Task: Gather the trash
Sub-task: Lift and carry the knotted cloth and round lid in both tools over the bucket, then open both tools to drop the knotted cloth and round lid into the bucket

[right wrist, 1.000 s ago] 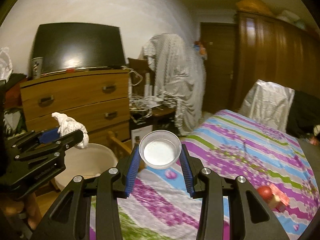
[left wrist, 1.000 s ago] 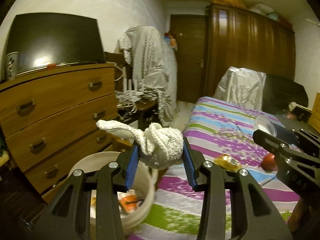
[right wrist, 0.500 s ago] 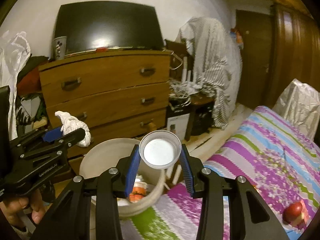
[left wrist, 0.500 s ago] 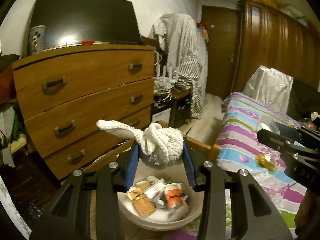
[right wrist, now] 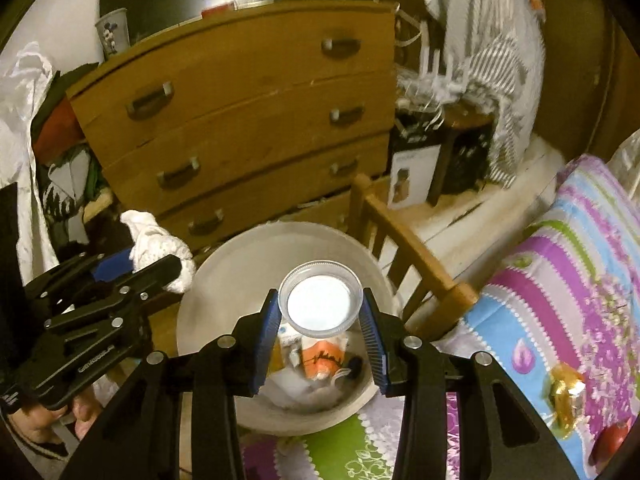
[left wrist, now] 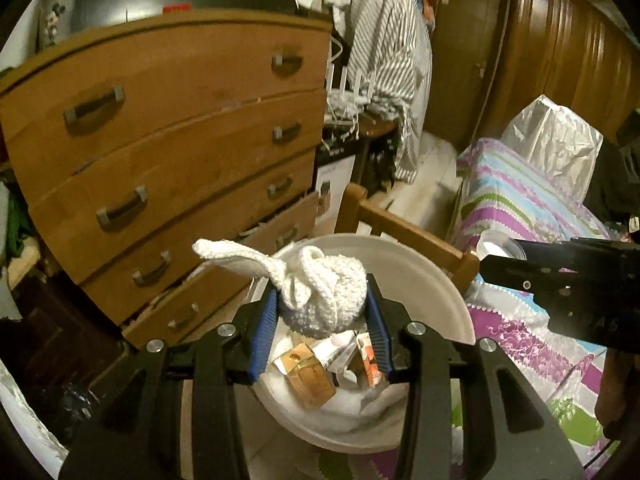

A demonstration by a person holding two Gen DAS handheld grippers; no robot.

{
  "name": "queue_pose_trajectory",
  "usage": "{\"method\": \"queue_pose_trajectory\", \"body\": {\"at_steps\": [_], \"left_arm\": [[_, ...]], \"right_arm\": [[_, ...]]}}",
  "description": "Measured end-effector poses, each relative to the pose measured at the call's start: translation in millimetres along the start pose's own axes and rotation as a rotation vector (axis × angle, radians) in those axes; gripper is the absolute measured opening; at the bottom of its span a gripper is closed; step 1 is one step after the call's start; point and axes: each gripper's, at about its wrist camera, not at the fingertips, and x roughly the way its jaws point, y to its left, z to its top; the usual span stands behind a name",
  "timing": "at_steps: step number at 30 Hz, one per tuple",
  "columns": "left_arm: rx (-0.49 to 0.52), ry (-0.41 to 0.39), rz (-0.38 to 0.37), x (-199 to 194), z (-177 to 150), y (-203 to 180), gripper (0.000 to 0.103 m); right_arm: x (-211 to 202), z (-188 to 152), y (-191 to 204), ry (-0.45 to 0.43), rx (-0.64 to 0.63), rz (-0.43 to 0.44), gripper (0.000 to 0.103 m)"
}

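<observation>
- Bin (left wrist: 432,280), white, sits between dresser (left wrist: 160,128) and bed (left wrist: 532,216), holding cartons.
- My left tongs (left wrist: 322,320) clamp a knotted white cloth (left wrist: 320,296) above it.
- My right tongs (right wrist: 320,332) pinch a clear plastic lid (right wrist: 320,298) over it.

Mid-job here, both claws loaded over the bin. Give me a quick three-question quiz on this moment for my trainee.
1. True or false: the left claw is shut on a knotted white cloth.
2. What does the right claw hold? A) orange carton B) clear plastic lid C) red fruit
3. What lies directly under both claws?

Key:
1. True.
2. B.
3. The white waste bin, which already holds cartons and wrappers.
</observation>
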Motion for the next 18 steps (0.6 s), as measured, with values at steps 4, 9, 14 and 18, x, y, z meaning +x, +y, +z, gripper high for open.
{"method": "queue_pose_trajectory", "body": {"at_steps": [4, 9, 14, 18], "left_arm": [[-0.015, 0.058, -0.029, 16.7, 0.2, 5.9, 0.040], [-0.023, 0.097, -0.054, 31.4, -1.9, 8.5, 0.040], [-0.026, 0.099, -0.057, 36.2, -2.8, 9.6, 0.040], [-0.024, 0.097, -0.062, 39.0, -1.2, 9.2, 0.040]], "right_arm": [[21.2, -0.1, -6.8, 0.069, 0.010, 0.024, 0.041], [33.5, -2.8, -12.4, 0.092, 0.017, 0.036, 0.042], [35.2, -4.1, -16.0, 0.093, 0.015, 0.031, 0.042], [35.4, -4.6, -19.5, 0.093, 0.017, 0.030, 0.042]]}}
